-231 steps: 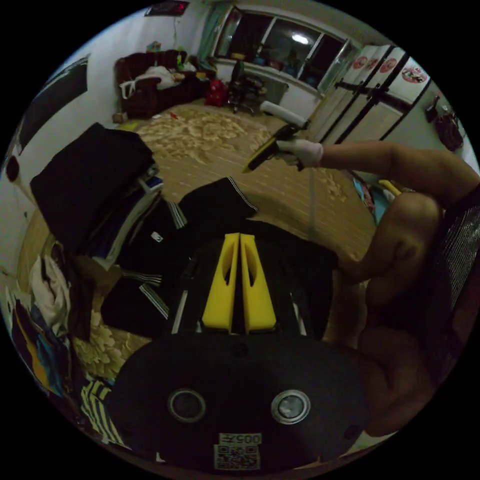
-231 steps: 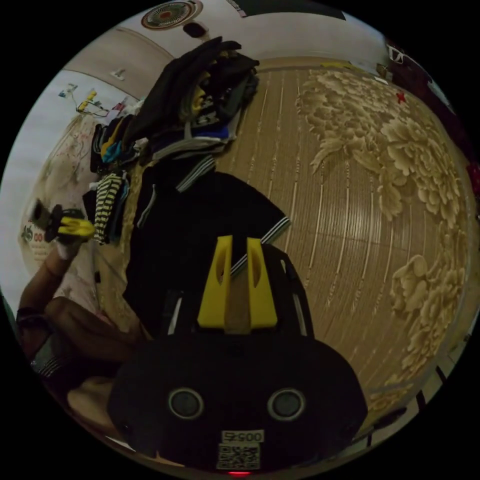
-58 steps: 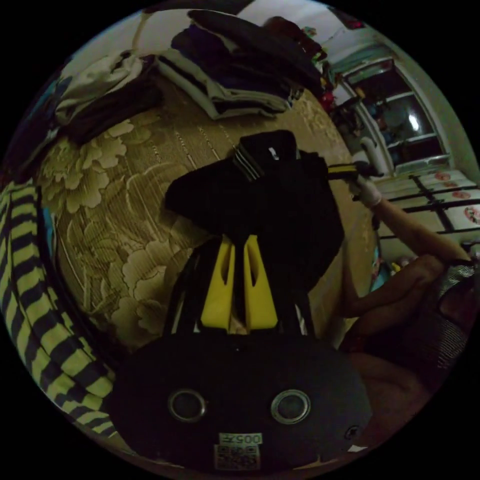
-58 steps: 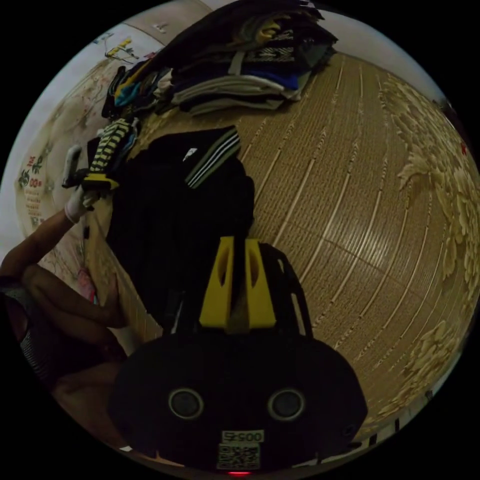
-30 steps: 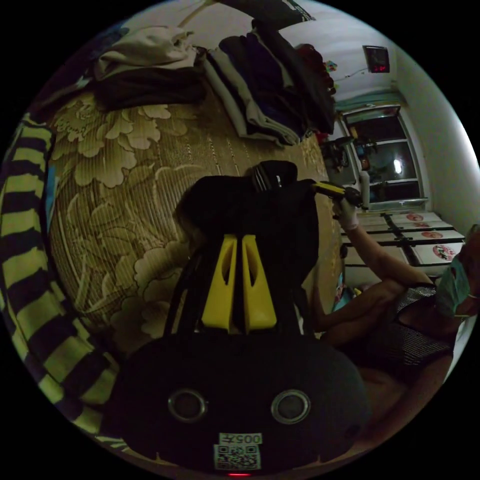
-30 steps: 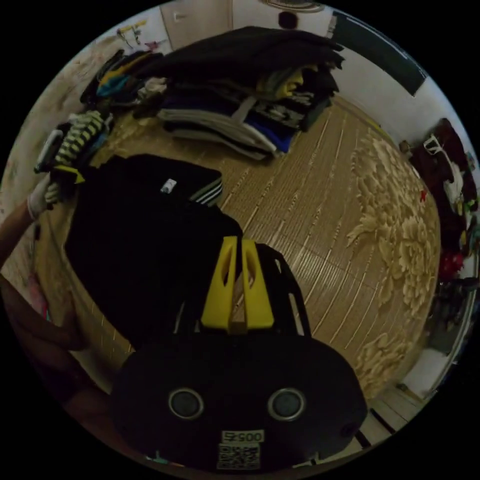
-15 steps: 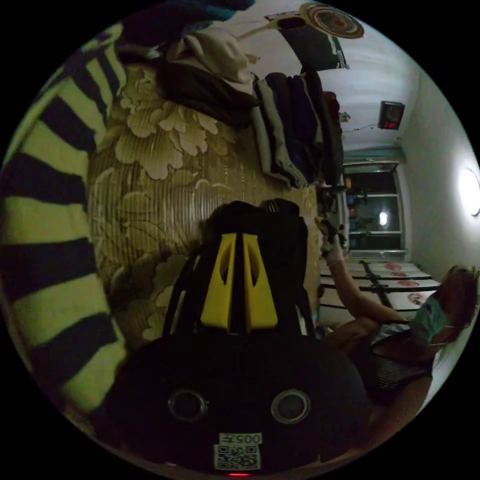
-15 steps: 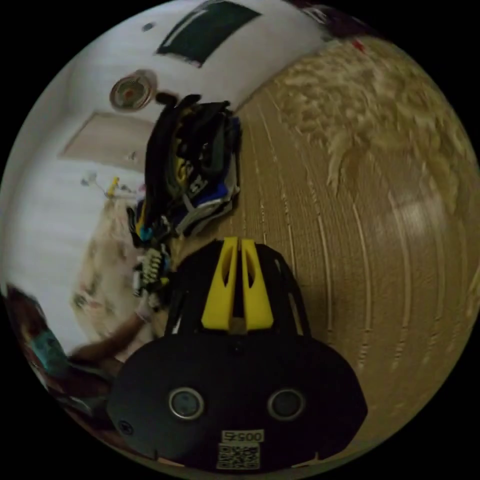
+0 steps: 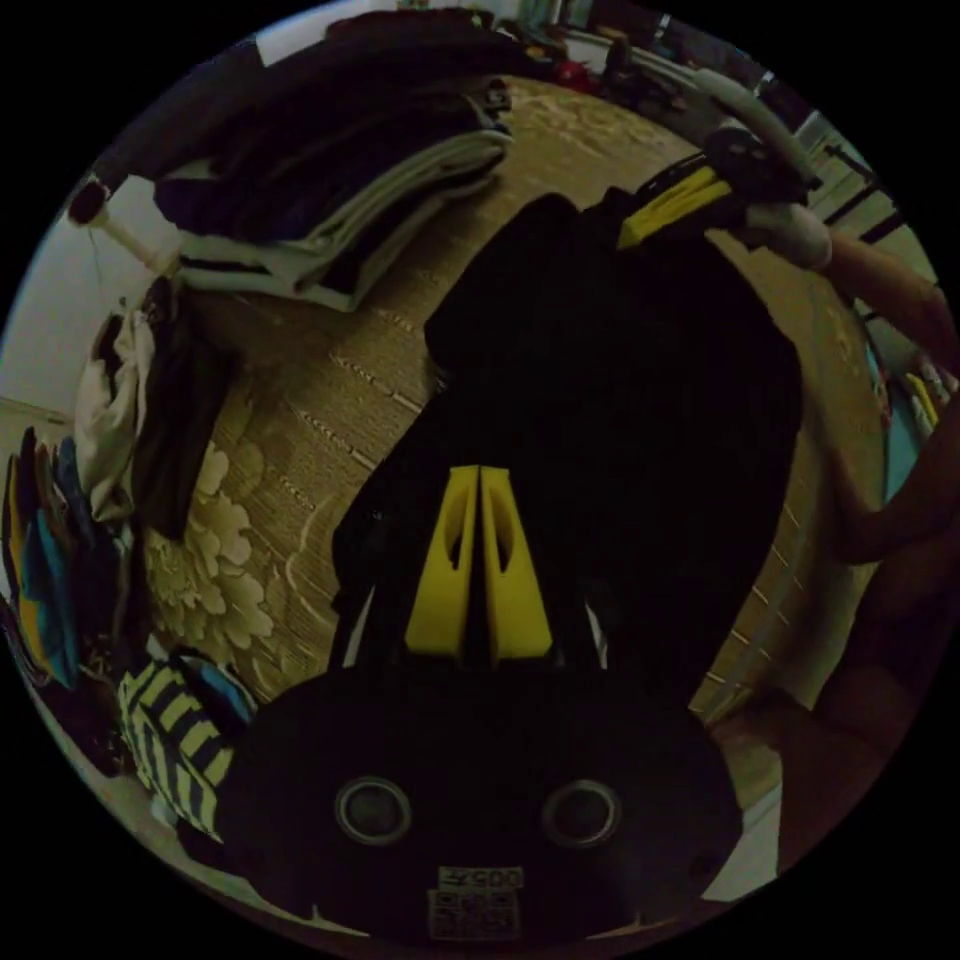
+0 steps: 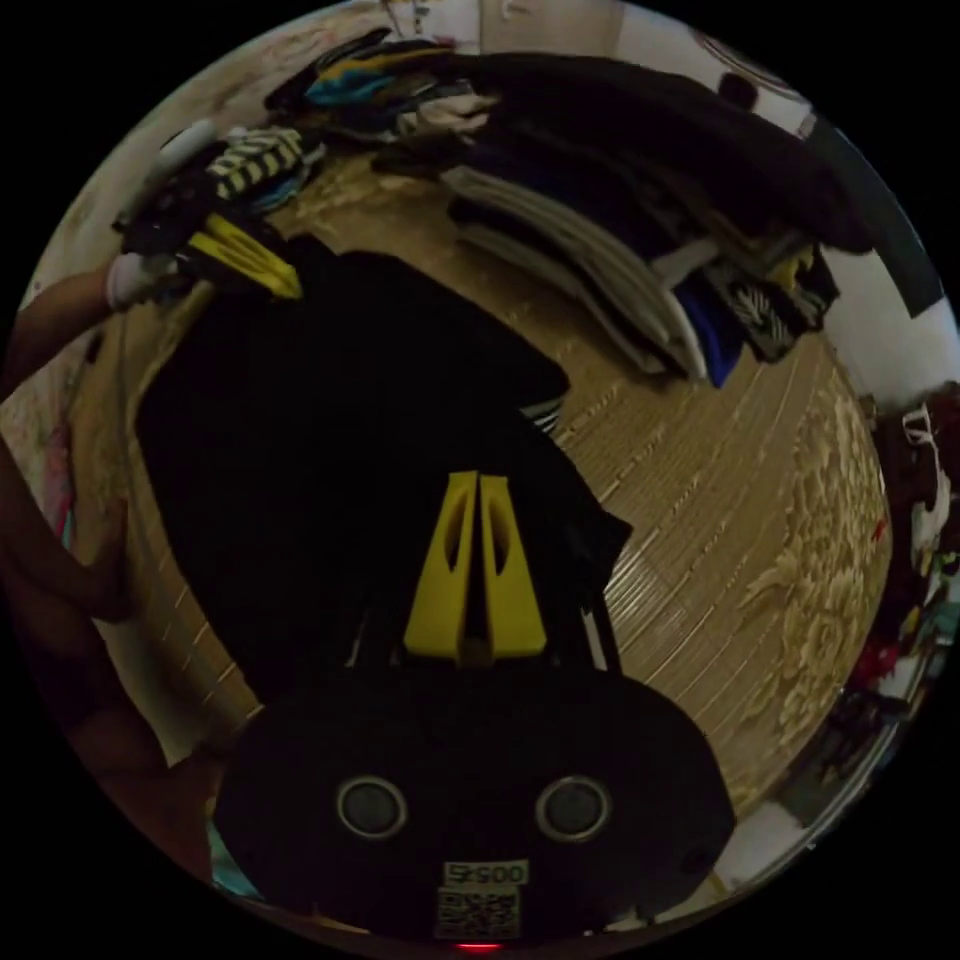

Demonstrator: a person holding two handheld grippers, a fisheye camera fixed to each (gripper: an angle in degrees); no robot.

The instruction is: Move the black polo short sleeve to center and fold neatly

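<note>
The black polo [image 9: 620, 380] lies spread over the woven mat [image 9: 330, 420]. In the left gripper view my left gripper [image 9: 478, 472] has its yellow jaws shut on the polo's near edge. Across the cloth, a gloved hand [image 9: 795, 230] holds my right gripper [image 9: 675, 200] at the far edge. In the right gripper view the polo [image 10: 330, 420] runs from my right gripper [image 10: 478, 480], shut on dark cloth, up to my left gripper [image 10: 245, 262] at the opposite edge. A bit of striped trim [image 10: 545, 410] peeks out at the polo's side.
A tall stack of folded clothes [image 9: 330, 190] sits on the mat beyond the polo, also seen as the stack [image 10: 620, 220]. Loose garments, among them a yellow-and-black striped one [image 9: 170, 720], lie at the mat's edge. The person's arm [image 10: 45, 540] is beside the polo. Bare mat [image 10: 760, 520] lies to one side.
Both views have swung round with the hands. The polo, bunched and hanging between the grippers half a second ago, is now stretched out flat on the mat with the grippers far apart.
</note>
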